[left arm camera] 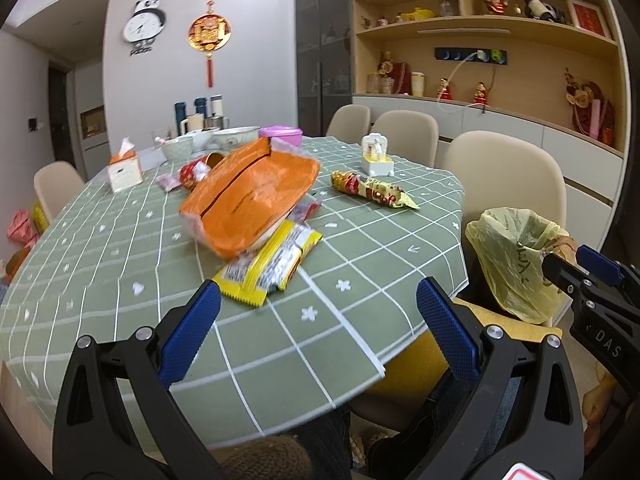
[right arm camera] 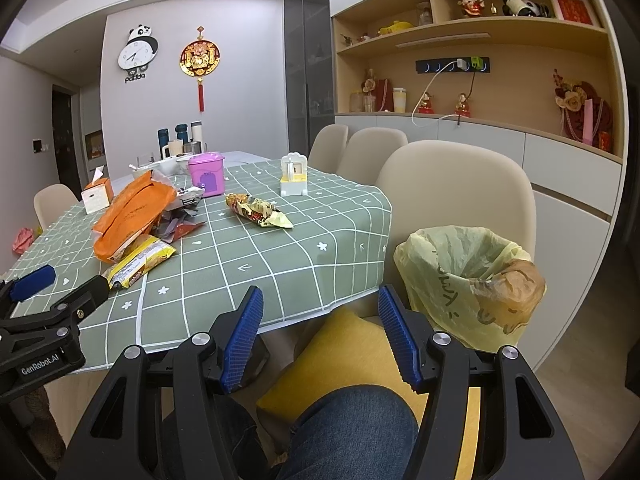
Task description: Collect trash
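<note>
Left wrist view: my left tongs (left arm camera: 318, 312) are spread wide and hold nothing, hovering over the near edge of the worktop (left arm camera: 120, 248). Yellow wrapper (left arm camera: 268, 262) lies just ahead of them, slightly toward the left finger, flat on the cloth. Orange bag (left arm camera: 248, 196) sits right behind it, overlapping the wrapper's far end, so I judge the wrapper is the easier first pick. Red-and-gold wrapper (left arm camera: 374, 190) lies farther ahead and to the right, apart from the pile. Small red wrappers (left arm camera: 188, 176) are behind the orange bag, partly hidden.

Right wrist view: my right tongs (right arm camera: 320, 336) are also spread and empty, held off the worktop edge above a lap in jeans and a yellow cushion (right arm camera: 352, 360). Bin with yellow liner (right arm camera: 468, 280) stands just to the right of these tongs, beside the chair, liner mouth open. Probably parked there so trash drops in with a short swing from the worktop. Something brownish already sits at the liner's rim; can't tell what.

Tissue box (left arm camera: 124, 170), pink container (right arm camera: 206, 174) and the white-and-yellow holder (right arm camera: 294, 178) stand upright farther ahead; I'd treat those as not trash.

Nothing gripped yet; collecting is still mostly ahead.
</note>
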{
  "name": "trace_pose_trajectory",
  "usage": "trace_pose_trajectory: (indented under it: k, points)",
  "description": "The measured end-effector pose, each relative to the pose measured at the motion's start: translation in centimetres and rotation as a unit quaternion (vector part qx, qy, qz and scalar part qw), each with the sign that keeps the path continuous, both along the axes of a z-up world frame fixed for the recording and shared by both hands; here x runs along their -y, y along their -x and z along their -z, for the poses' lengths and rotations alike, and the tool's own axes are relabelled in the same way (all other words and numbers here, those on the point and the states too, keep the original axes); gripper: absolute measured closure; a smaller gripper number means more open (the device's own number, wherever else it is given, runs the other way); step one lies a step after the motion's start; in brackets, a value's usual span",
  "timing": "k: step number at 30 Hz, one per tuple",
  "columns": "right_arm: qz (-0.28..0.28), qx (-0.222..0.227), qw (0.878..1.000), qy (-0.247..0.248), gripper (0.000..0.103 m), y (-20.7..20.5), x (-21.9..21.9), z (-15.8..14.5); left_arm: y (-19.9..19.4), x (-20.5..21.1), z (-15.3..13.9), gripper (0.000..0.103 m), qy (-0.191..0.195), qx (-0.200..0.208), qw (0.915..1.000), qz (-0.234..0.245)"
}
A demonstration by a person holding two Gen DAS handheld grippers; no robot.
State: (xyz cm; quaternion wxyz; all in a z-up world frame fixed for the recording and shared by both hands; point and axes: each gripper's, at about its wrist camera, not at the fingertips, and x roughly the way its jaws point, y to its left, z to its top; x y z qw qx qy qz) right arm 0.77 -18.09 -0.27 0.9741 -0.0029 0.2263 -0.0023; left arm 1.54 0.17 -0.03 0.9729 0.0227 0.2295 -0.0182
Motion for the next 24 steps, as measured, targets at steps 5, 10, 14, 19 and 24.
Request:
trace_pose_trajectory:
  k: [5, 10, 14, 19, 24]
  points:
    - [-0.001, 0.001, 0.999, 0.034, 0.046, -1.9, -0.6, -0.3, -3.8, -2.7, -2.6, 0.009, -0.034, 0.008, 0.9991, 0.023]
    - [-0.007, 0.007, 1.000, 0.024, 0.046, -6.0, -0.8, -0.9, -10.0, -10.0, -4.8, 0.009, -0.013, -0.010, 0.9998, 0.010]
    - [-0.026, 0.004, 1.000, -0.009, 0.046, -10.4, -1.4, -1.8, -15.6, -17.1, -5.3, 0.009, 0.003, -0.035, 0.9990, -0.027]
    - [-0.084, -0.058, 0.993, -0.066, 0.045, -17.4, -3.1, -2.5, -23.1, -26.0, -4.0, 0.009, 0.033, -0.100, 0.9906, -0.087]
    - [-0.071, -0.076, 0.994, -0.036, 0.045, -21.9, -4.8, -2.2, -30.7, -32.8, -1.7, 0.021, 0.132, -0.149, 0.9727, -0.119]
